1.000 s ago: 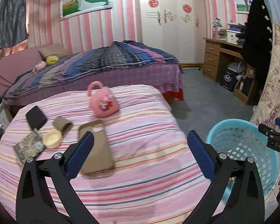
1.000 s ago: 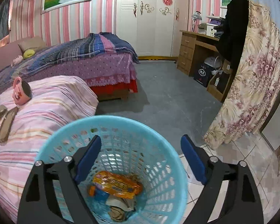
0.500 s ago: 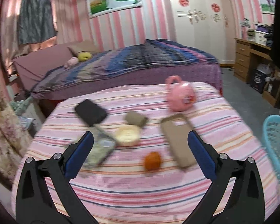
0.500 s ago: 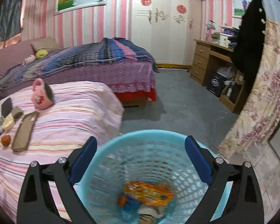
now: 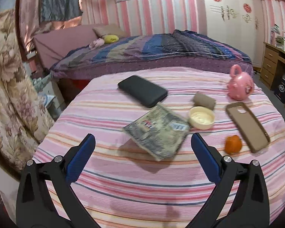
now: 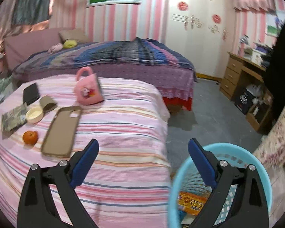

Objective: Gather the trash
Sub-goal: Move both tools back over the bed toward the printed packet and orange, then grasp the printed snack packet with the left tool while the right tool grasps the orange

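A crumpled grey printed wrapper (image 5: 157, 131) (image 6: 13, 118) lies on the pink striped bed cover, just ahead of my open, empty left gripper (image 5: 142, 146). An orange fruit (image 5: 233, 144) (image 6: 30, 137) sits to its right. Beside the bed stands a light blue trash basket (image 6: 237, 152) holding an orange snack packet (image 6: 191, 201). My right gripper (image 6: 143, 148) hangs open and empty over the bed's edge, its right finger above the basket rim.
Also on the bed cover: a black phone (image 5: 142, 91), a brown phone case (image 5: 247, 125), a cream lid (image 5: 201, 117), a tan roll (image 5: 204, 99) and a pink cup (image 5: 240, 83). A larger bed (image 6: 104, 57) lies behind, a wooden desk (image 6: 243, 76) at right.
My left gripper has swung left from the basket side and closed in on the wrapper. My right gripper has risen and turned left from over the basket toward the bed.
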Tool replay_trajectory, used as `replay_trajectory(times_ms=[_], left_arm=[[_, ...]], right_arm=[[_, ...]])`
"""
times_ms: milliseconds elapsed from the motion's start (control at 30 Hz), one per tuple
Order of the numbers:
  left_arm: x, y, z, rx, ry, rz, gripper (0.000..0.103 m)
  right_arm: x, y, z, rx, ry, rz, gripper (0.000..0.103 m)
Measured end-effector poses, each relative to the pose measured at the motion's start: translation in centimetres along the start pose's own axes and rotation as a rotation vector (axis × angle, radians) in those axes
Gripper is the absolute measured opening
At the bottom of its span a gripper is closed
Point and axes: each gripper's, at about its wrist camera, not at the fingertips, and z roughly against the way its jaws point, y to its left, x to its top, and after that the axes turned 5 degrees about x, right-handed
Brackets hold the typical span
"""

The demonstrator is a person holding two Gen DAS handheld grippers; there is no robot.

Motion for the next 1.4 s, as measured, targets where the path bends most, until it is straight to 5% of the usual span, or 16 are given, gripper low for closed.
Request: replay_trajectory(times_ms=[533, 700, 767, 800, 933, 1167, 1400], left_arm=[[0.4, 1.4, -6.2, -0.007, 0.111, 0.08, 0.096], [0.3, 0.7, -8.9, -0.073, 0.194, 0.087, 0.073], [0.1, 0.3, -9.5, -0.091, 0.22, 0.079, 0.047], [0.0, 0.1, -9.8, -0.105, 0.237, 0.074, 0.042], [0.1, -0.3, -8.9, -0.111, 0.198, 0.059, 0.024], [0.9, -0.3, -5.1, -0.116, 0.085, 0.026, 0.007], [1.4, 0.7, -1.4, -0.08, 0.012, -0.011, 0.005]], right_arm=[[0.6, 7.1, -3.2, 0.109, 0.046, 0.039, 0.093], [0.7, 8.2, -4.4, 0.124, 0.066, 0.051, 0.093], [0.7, 8.6, -4.7, 0.124, 0.069, 0.058, 0.093], [0.7, 8.7, -4.8, 0.123, 0.071, 0.06, 0.093], [0.7, 8.9, -5.0, 0.123, 0.072, 0.056, 0.093], [0.6, 9.5, -4.8, 0.133, 0.062, 0.07, 0.093], [1.0, 10.9, -4.6, 0.178, 0.049, 0.069, 0.093]])
